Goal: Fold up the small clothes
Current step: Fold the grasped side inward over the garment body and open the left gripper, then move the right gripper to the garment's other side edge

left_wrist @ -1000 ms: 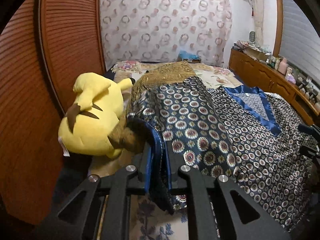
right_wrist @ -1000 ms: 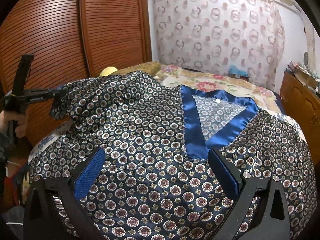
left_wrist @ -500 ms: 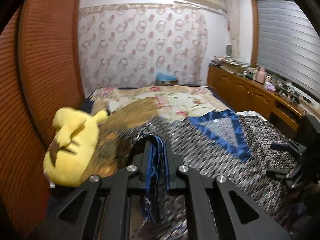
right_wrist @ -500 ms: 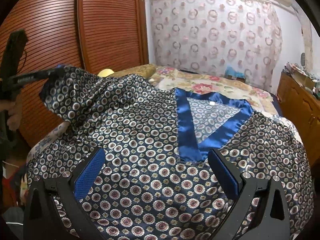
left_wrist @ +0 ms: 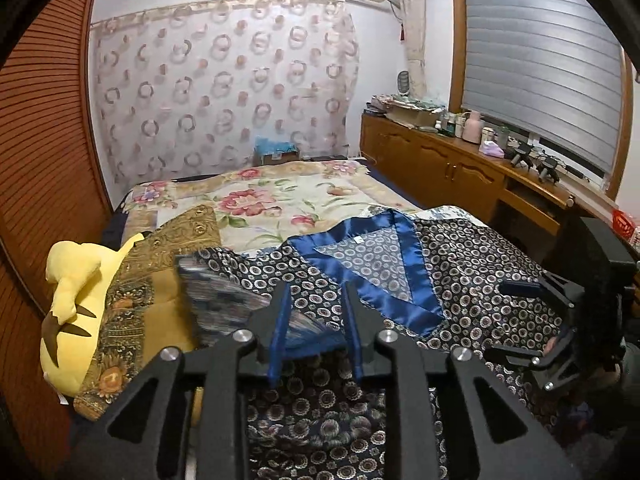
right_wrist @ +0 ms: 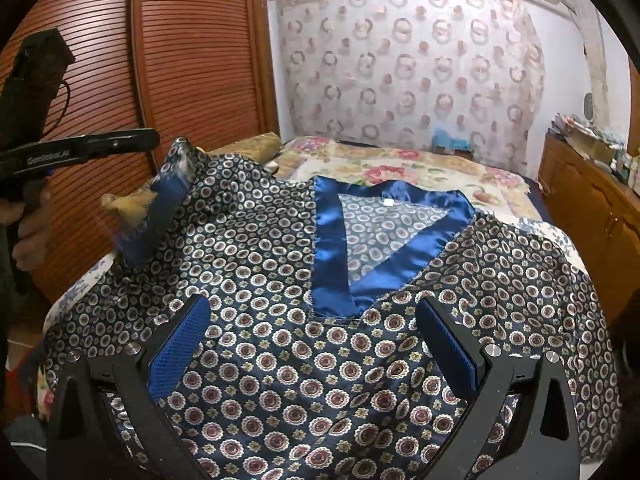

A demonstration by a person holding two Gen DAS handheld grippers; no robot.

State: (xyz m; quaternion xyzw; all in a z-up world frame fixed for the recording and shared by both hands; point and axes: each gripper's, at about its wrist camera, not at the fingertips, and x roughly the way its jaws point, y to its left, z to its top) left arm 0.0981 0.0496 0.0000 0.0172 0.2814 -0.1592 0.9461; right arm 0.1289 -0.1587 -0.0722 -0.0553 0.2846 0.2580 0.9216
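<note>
Shirt point(right_wrist: 280, 280) flat on bed | sleeve point(left_wrist: 240, 304) between open L jaws; R open

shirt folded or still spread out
Mostly spread: the shirt lies flat across the bed, blue collar showing. Only its left sleeve is flopping inward, blurred, below the open left tongs.

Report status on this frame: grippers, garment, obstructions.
Left gripper open, sleeve blurred, apparently released. Right gripper open above patterned shirt, spread on bed. Yellow plush toy beside shirt's left edge.
</note>
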